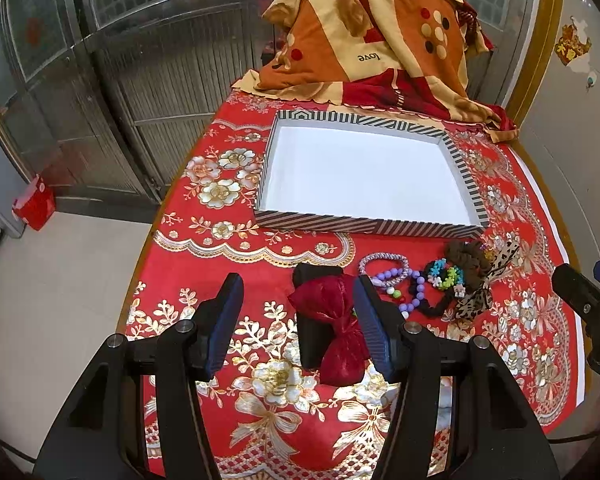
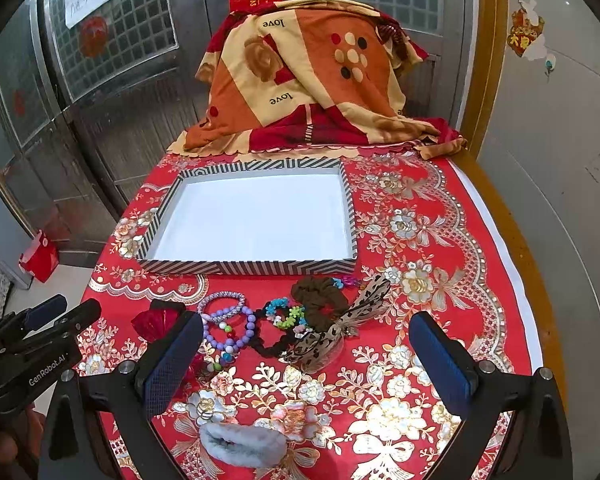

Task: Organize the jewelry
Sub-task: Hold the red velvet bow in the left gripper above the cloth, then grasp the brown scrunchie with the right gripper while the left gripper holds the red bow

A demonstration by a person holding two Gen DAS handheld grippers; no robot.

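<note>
A striped tray with a white inside lies on the red floral cloth. In front of it lies a heap of jewelry: purple bead bracelets, a coloured bead bracelet, a brown scrunchie, a leopard bow. A dark red bow clip lies between my open left gripper's fingers. My right gripper is open and empty, just short of the heap. A pale blue fluffy scrunchie lies under it.
A draped orange and red blanket stands behind the tray. The table's left edge drops to the floor, where a red bag sits. A wall runs along the right. Metal doors stand behind.
</note>
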